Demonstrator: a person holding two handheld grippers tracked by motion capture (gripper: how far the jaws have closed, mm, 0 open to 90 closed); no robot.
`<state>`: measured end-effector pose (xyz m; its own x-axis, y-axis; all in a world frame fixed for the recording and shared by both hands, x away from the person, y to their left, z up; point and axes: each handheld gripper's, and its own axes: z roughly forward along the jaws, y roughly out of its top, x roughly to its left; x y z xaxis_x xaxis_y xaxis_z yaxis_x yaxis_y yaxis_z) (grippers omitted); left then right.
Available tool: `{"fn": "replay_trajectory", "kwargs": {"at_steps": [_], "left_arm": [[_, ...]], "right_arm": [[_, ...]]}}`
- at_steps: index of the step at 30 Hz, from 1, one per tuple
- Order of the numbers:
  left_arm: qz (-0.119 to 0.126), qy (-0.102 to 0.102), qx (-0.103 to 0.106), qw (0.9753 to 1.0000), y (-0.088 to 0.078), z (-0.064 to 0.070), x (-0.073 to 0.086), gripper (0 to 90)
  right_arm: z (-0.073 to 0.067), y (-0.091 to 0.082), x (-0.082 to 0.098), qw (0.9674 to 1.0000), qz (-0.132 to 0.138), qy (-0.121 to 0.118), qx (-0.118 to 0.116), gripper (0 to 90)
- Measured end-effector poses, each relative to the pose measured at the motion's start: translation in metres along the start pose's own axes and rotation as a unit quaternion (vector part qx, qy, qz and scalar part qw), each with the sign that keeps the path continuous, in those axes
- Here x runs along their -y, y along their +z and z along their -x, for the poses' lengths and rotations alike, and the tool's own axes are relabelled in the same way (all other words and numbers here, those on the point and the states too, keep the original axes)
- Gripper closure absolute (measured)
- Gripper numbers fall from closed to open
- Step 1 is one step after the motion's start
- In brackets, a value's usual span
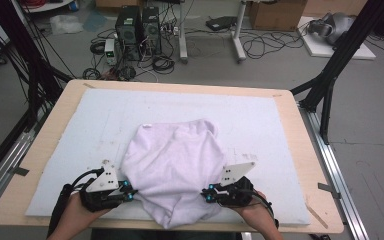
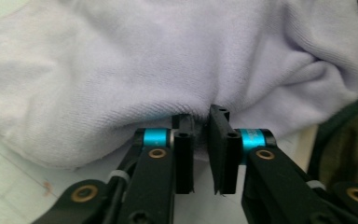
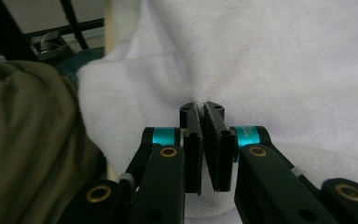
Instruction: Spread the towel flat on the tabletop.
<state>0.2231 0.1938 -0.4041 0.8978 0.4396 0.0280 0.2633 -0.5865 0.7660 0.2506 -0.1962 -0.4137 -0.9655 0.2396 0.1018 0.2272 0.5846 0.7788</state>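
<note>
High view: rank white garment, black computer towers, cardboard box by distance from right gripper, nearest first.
From the right gripper:
1. White garment, at its jaws, table's near edge.
2. Black computer towers, on the floor beyond the table, far left.
3. Cardboard box, on the floor, far right; close to the towers' range, ranking unsure.

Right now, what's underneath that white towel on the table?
The towel lies on a pale blue mat covering the wooden table. Whatever sits beneath its bunched middle is hidden by the cloth.

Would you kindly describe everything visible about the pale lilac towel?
The towel is soft, pale lilac terry cloth, rumpled into a rounded heap on the blue-grey mat, its near end hanging over the table's front edge. The left gripper pinches its left edge; the right gripper pinches its right edge.
</note>
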Motion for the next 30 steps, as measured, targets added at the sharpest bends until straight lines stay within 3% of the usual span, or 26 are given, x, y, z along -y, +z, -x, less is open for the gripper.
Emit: {"fn": "replay_trajectory", "kwargs": {"at_steps": [2,4,8,9,10,13,17,19,20,21,22,24,27,30], "left_arm": [[0.001,-0.002,-0.005,1.0,-0.004,0.0,0.002,60.5],[0.006,-0.005,-0.011,0.9999,-0.009,-0.003,0.003,51.7],[0.03,-0.019,-0.028,0.999,-0.02,-0.013,-0.001,44.0],[0.035,-0.021,-0.032,0.9986,-0.021,-0.016,-0.003,41.9],[0.039,-0.027,-0.035,0.9983,-0.021,-0.02,-0.005,41.9],[0.038,-0.035,-0.04,0.9978,-0.013,-0.035,-0.011,39.5],[0.015,-0.051,-0.037,0.9979,0.012,-0.05,-0.016,41.3],[0.001,-0.052,-0.026,0.9983,0.026,-0.054,-0.016,50.0],[-0.008,-0.052,-0.024,0.9983,0.032,-0.055,-0.015,50.0],[-0.016,-0.053,-0.021,0.9983,0.038,-0.055,-0.014,56.1],[-0.023,-0.051,-0.016,0.9983,0.043,-0.055,-0.013,56.1],[-0.035,-0.047,-0.016,0.9981,0.051,-0.055,-0.009,64.6],[-0.03,-0.05,-0.013,0.9982,0.05,-0.057,-0.007,73.9],[-0.027,-0.046,-0.019,0.9984,0.041,-0.055,-0.007,80.5]], "right_arm": [[-0.001,-0.004,-0.001,1.0,0.008,0.002,-0.001,77.0],[0.003,-0.01,-0.002,0.9998,0.014,0.004,0.015,69.0],[0.02,-0.02,-0.005,0.9981,0.015,0.015,0.058,58.5],[0.032,-0.021,-0.005,0.997,0.019,0.028,0.069,53.4],[0.032,-0.021,-0.005,0.997,0.019,0.028,0.069,53.4],[0.051,-0.016,0.0,0.9948,0.012,0.046,0.09,48.5],[0.063,-0.002,0.006,0.9926,-0.024,0.055,0.105,47.6],[0.065,0.007,0.012,0.9921,-0.043,0.059,0.102,51.1],[0.065,0.007,0.012,0.9921,-0.043,0.059,0.102,51.1],[0.063,0.012,0.017,0.9925,-0.05,0.054,0.098,61.3],[0.063,0.012,0.017,0.9925,-0.05,0.054,0.098,61.3],[0.061,0.013,0.019,0.9934,-0.04,0.053,0.094,71.2],[0.057,0.013,0.019,0.9945,-0.037,0.051,0.084,84.5],[0.049,0.011,0.018,0.995,-0.038,0.044,0.081,86.4]]}}
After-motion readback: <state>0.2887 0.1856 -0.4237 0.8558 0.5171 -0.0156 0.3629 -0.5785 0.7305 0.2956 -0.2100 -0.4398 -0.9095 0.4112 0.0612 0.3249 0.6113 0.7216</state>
